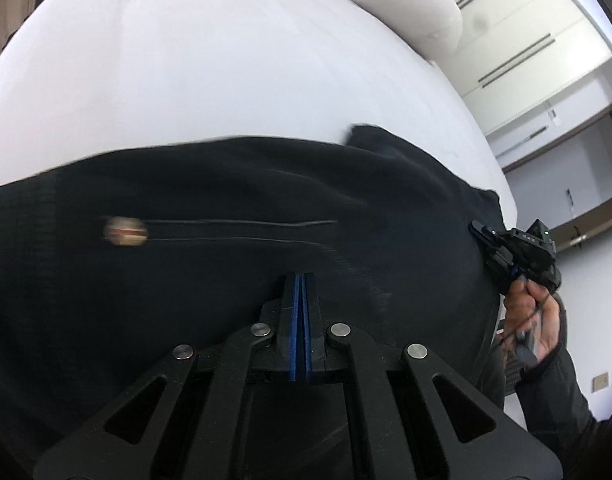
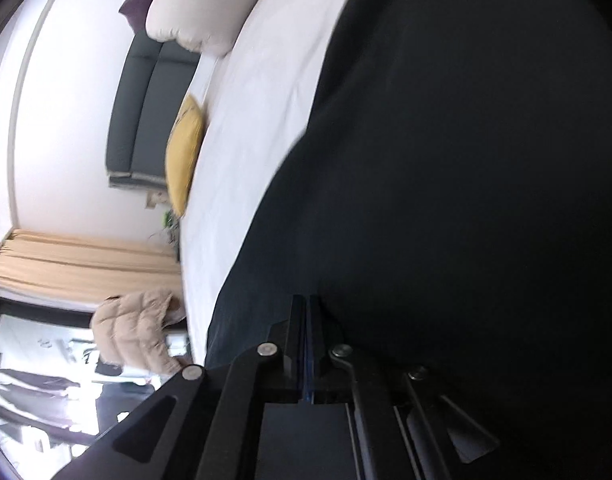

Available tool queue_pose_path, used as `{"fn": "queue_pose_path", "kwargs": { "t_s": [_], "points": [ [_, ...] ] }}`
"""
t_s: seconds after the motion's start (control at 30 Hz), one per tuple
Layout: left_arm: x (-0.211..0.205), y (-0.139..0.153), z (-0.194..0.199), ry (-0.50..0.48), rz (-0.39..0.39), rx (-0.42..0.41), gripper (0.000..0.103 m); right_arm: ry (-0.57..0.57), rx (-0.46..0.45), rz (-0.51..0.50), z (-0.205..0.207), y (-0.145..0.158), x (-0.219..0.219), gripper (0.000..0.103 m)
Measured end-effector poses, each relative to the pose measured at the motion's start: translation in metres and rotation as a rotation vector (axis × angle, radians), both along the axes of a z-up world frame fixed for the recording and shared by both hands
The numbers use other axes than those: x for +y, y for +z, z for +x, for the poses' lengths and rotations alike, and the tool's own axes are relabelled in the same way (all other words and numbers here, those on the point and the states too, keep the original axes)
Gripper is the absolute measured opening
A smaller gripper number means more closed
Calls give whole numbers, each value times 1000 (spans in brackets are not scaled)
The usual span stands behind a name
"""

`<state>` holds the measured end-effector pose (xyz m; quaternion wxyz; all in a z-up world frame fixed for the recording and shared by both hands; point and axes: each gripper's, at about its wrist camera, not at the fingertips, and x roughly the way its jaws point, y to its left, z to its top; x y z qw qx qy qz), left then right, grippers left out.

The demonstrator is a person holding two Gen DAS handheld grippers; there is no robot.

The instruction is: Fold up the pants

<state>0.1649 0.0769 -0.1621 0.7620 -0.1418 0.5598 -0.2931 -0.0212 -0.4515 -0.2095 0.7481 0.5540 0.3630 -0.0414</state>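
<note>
Black pants (image 1: 225, 184) lie spread across a white bed (image 1: 205, 72), with a small round label (image 1: 125, 232) at one end of a pocket seam. My left gripper (image 1: 299, 277) is shut, its blue pads pressed together low on the cloth, which wrinkles beside the tips. At the pants' right edge, a hand (image 1: 534, 312) holds my right gripper (image 1: 476, 227) against the fabric. In the right wrist view the right gripper (image 2: 307, 298) is shut where the pants (image 2: 446, 160) rise up, and the dark cloth fills the right half of that view.
A pale pillow (image 1: 410, 4) lies at the far side of the bed, with white wardrobe doors (image 1: 526, 40) beyond. The right wrist view shows the sheet (image 2: 241, 140), a yellow cushion (image 2: 183, 156), a dark headboard (image 2: 145, 108) and a beige padded jacket (image 2: 137, 332).
</note>
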Motion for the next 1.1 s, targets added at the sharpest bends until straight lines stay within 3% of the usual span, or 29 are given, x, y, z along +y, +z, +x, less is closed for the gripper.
{"fn": "queue_pose_path", "kwargs": {
  "t_s": [0.17, 0.23, 0.27, 0.33, 0.4, 0.43, 0.57, 0.63, 0.7, 0.8, 0.93, 1.1],
  "points": [
    [55, 1, 10, 57, -17, -20, 1, -96, 26, -70, -17, 3, -26, 0],
    [86, 3, 8, 105, -43, -28, 1, -152, 56, -96, -26, 11, -57, 0],
    [93, 2, 10, 126, -25, -34, 1, -176, 69, -105, -35, 17, -63, 6],
    [120, 10, 4, 184, -5, -45, 1, -166, 32, -117, -47, 33, -63, 6],
    [125, 20, -1, 209, 14, -64, 1, -85, -64, -67, -53, 49, -38, 6],
    [119, 30, -5, 209, 29, -86, 1, -49, -84, -56, -47, 53, -24, 7],
    [49, 52, -13, 117, -44, -103, 1, 196, -119, 31, -27, 37, 59, 9],
    [8, 48, -15, 66, -77, -74, 1, 261, -89, 60, -20, 18, 85, 9],
    [-26, 40, -16, 11, -58, -50, 1, 267, -51, 60, -19, 4, 85, 10],
    [-60, 10, -13, -42, 38, 22, 1, 190, -20, 88, -20, -16, 48, 0],
    [-39, -13, 1, 38, -114, 121, 1, 39, -38, 19, -52, -5, -27, 0],
    [-44, -11, -5, 31, -96, 89, 1, -226, -21, -104, -105, 13, -149, 0]
  ]
}}
